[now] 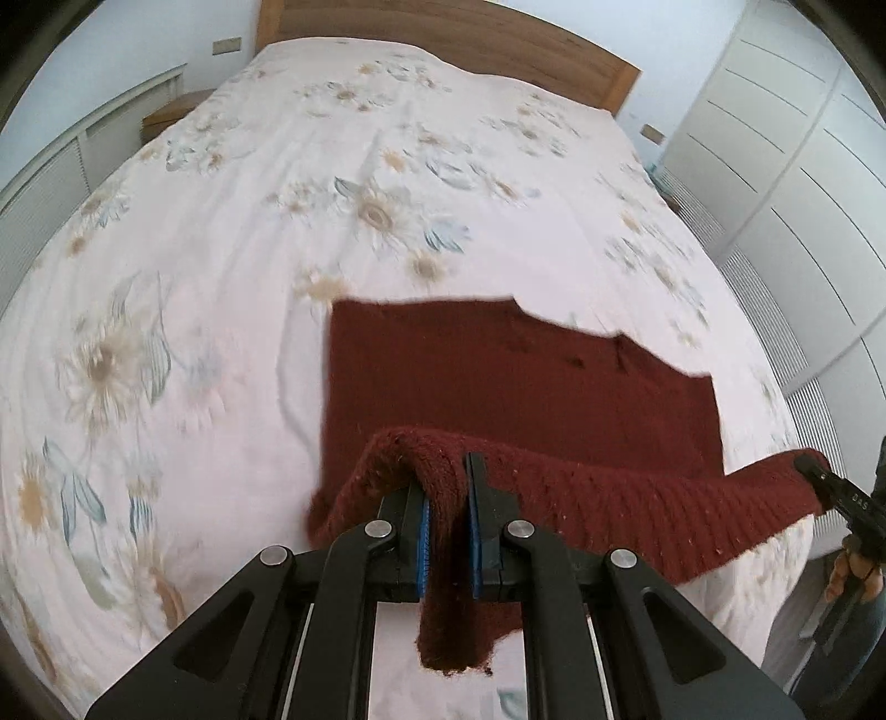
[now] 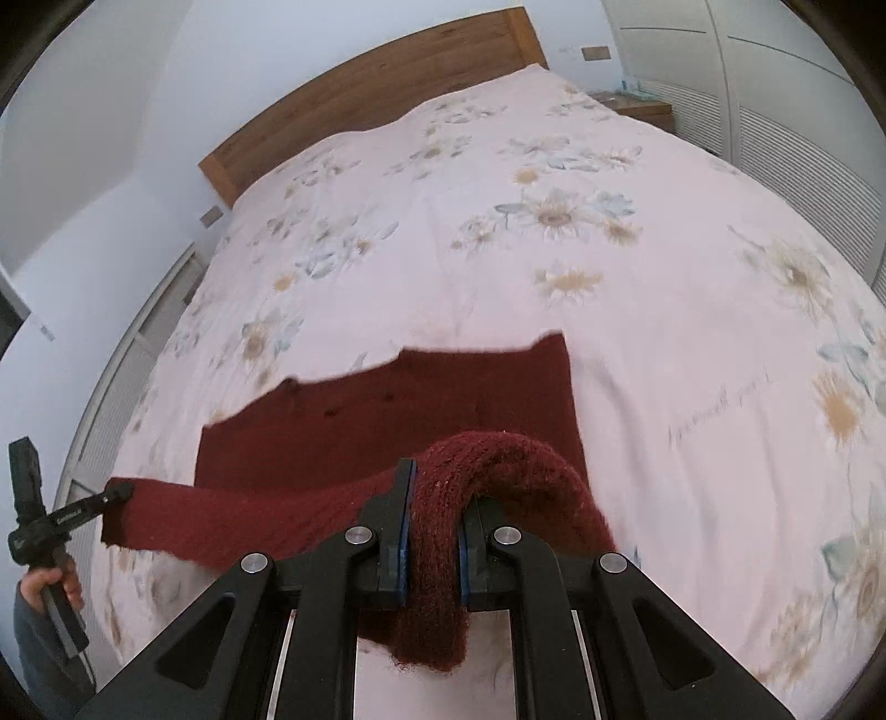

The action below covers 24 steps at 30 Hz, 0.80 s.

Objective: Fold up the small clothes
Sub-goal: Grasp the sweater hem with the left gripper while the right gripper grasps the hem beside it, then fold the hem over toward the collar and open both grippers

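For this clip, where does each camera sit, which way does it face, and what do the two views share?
Left wrist: on the left gripper, facing up the floral bedspread toward the wooden headboard; right gripper shows at right.
Right wrist: on the right gripper, same direction; left gripper and hand at left.
Shared: dark red knitted garment, pinched in both.

One red knit [image 1: 498,376] lies on one bed [image 1: 221,277]. Two grippers: left [image 1: 446,498] and right [image 2: 434,498]. One headboard [image 1: 470,39].
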Each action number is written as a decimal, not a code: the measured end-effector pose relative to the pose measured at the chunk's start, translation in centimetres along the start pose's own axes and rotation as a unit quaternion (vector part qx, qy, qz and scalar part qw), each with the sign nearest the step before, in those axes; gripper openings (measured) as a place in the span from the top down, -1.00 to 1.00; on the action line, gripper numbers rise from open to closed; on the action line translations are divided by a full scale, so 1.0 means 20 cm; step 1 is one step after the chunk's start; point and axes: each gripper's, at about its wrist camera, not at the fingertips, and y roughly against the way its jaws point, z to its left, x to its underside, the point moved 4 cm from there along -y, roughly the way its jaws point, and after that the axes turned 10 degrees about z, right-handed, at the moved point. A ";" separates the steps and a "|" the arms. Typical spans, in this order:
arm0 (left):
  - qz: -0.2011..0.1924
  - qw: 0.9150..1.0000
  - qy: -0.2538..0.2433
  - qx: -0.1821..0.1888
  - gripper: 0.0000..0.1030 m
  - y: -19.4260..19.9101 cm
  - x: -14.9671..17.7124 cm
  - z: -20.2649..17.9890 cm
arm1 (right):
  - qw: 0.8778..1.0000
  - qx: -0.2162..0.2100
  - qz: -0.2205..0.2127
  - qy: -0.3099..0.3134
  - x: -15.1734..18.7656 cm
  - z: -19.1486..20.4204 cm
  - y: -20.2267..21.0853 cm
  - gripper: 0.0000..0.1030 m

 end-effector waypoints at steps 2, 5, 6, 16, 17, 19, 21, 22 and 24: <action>-0.001 1.000 0.004 -0.010 0.84 -0.03 -0.08 0.02 | 1.000 0.001 0.006 0.000 -0.10 0.00 -0.06 0.78; 0.013 1.000 0.010 -0.022 0.84 -0.12 -0.18 0.07 | 1.000 0.018 0.020 0.005 -0.21 0.01 -0.16 0.78; 0.017 0.999 0.009 -0.028 0.84 -0.14 -0.20 0.08 | 0.999 0.023 0.026 0.006 -0.23 0.01 -0.20 0.78; 0.058 0.992 0.023 -0.107 0.78 -0.53 -0.28 0.16 | 0.992 0.082 0.093 0.013 -0.32 0.00 -0.60 0.72; 0.059 0.991 0.021 -0.121 0.78 -0.56 -0.28 0.16 | 0.992 0.084 0.094 0.010 -0.31 -0.01 -0.61 0.71; 0.064 0.988 0.016 -0.137 0.78 -0.58 -0.28 0.14 | 0.992 0.084 0.091 0.004 -0.31 -0.03 -0.62 0.63; 0.068 0.986 0.012 -0.150 0.71 -0.59 -0.29 0.13 | 0.992 0.090 0.085 -0.004 -0.31 -0.04 -0.60 0.43; 0.068 0.986 0.012 -0.149 0.60 -0.59 -0.29 0.12 | 0.992 0.098 0.080 -0.004 -0.31 -0.04 -0.58 0.34; 0.059 0.989 0.011 -0.138 0.25 -0.55 -0.30 0.09 | 0.992 0.102 0.070 -0.005 -0.32 -0.04 -0.55 -0.17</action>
